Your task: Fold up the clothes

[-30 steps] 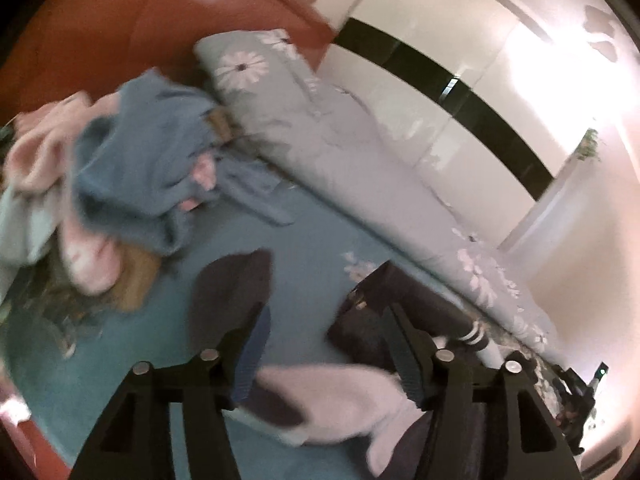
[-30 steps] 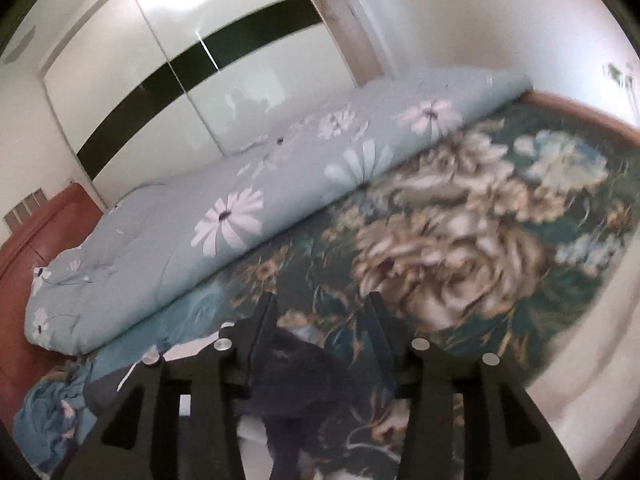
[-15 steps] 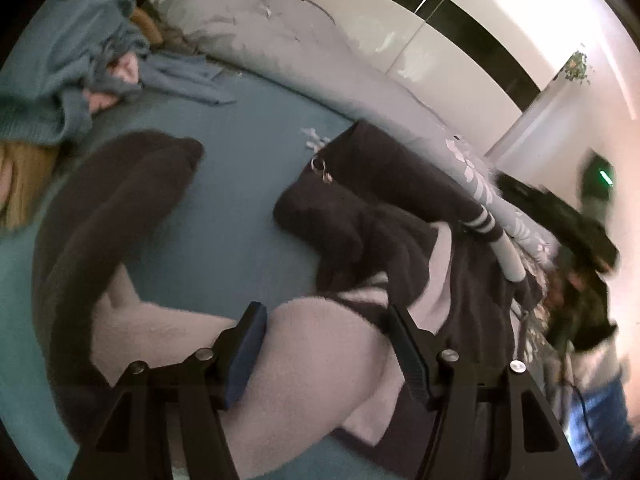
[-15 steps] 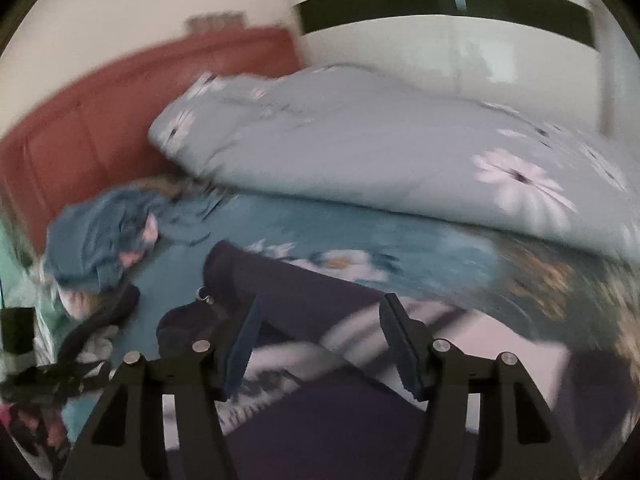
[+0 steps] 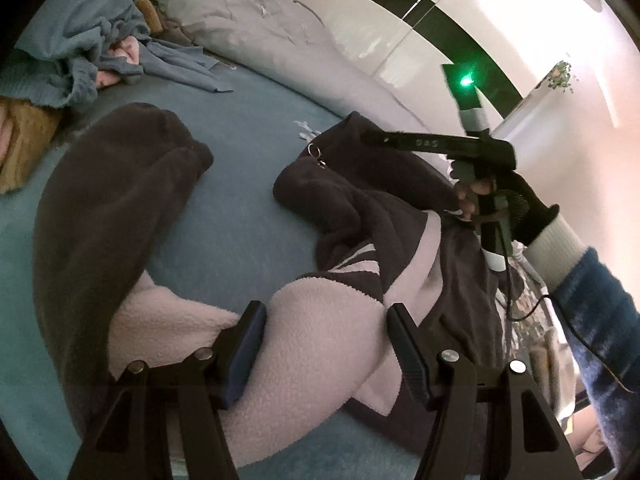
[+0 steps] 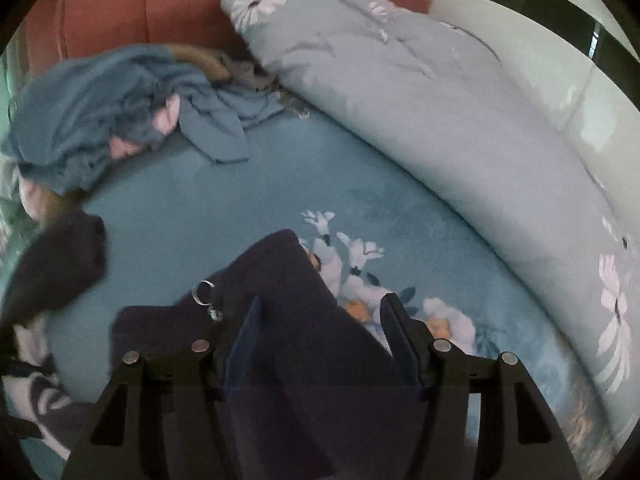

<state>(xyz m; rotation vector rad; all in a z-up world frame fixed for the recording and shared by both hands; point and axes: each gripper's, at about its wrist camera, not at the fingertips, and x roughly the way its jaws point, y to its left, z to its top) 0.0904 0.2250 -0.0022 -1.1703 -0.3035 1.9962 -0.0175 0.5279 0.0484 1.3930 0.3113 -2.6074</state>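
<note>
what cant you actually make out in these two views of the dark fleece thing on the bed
- Dark fleece garment: its kind and full outline. The left wrist view's lower edge and the left gripper cut it off.
- Whether the left gripper's pads press the pale lining: unclear.
- Right gripper: fabric lies between its fingers, contact unclear; its jaws have just been opening.
- Heap of blue clothes: single pieces blurred in the right wrist view.

Home bedroom, bed with teal floral sheet (image 6: 224, 216), rolled daisy-print duvet (image 6: 440, 112), reddish headboard (image 6: 160, 4), glossy wardrobe doors (image 5: 400, 32)
</note>
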